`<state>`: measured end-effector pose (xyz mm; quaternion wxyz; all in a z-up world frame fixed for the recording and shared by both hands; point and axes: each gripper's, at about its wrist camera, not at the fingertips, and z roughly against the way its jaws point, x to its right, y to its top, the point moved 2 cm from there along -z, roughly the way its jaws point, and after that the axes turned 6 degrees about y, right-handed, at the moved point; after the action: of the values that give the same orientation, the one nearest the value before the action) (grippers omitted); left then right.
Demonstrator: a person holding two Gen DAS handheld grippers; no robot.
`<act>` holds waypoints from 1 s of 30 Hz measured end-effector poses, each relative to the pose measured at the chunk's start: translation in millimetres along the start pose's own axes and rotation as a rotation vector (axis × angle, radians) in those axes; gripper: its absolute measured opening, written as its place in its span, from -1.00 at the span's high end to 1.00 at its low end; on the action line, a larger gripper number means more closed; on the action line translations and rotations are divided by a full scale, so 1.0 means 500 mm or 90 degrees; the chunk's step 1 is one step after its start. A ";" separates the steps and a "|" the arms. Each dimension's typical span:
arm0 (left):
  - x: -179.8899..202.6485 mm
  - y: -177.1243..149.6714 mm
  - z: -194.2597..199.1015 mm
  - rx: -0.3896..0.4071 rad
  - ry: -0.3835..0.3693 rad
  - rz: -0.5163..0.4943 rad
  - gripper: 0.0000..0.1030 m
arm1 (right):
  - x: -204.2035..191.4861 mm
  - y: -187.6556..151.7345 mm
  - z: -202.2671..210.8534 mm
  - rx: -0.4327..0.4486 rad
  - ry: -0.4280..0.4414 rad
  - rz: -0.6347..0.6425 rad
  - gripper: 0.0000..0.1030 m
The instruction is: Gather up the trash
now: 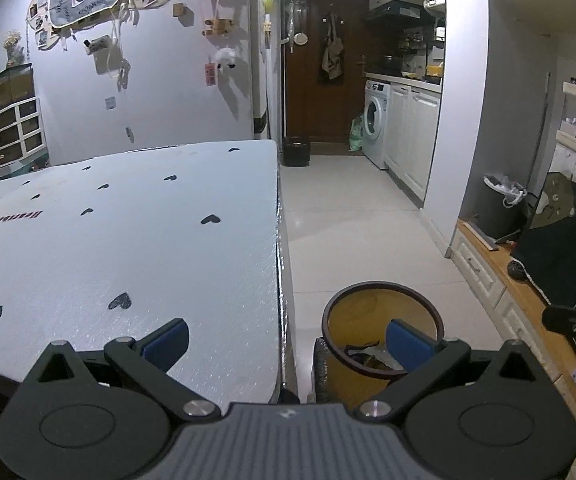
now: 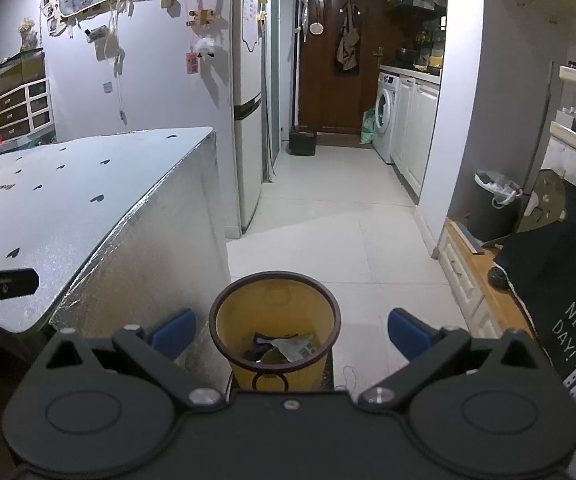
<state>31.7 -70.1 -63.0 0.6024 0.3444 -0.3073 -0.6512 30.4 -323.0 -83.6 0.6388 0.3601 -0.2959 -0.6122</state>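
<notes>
We see the heart-print table (image 1: 127, 240) at ten o'clock of our left gripper (image 1: 288, 344). The yellow bin (image 2: 275, 332) sits at twelve o'clock under our right gripper (image 2: 290, 332), crumpled trash (image 2: 288, 347) inside. Both claws are spread, holding nothing.

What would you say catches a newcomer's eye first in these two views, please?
Probably the yellow bin on the floor beside the table, directly ahead of the open right gripper, with crumpled wrappers in its bottom. Next comes the pale tabletop dotted with small black hearts, filling the left of the left wrist view behind the open left gripper.
</notes>
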 end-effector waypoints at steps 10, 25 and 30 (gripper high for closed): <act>-0.001 -0.025 -0.001 -0.010 -0.003 -0.007 -1.00 | -0.019 -0.016 0.000 -0.011 -0.001 -0.005 -1.00; -0.001 -0.027 0.002 -0.008 -0.003 -0.008 -1.00 | -0.028 -0.021 0.002 -0.015 -0.015 0.003 -1.00; -0.003 -0.024 0.002 -0.008 -0.003 -0.009 -1.00 | -0.027 -0.021 0.004 -0.013 -0.016 0.002 -1.00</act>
<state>23.9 -67.3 -72.1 0.5991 0.3413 -0.3021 -0.6583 21.9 -309.8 -90.2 0.6399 0.3449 -0.2982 -0.6186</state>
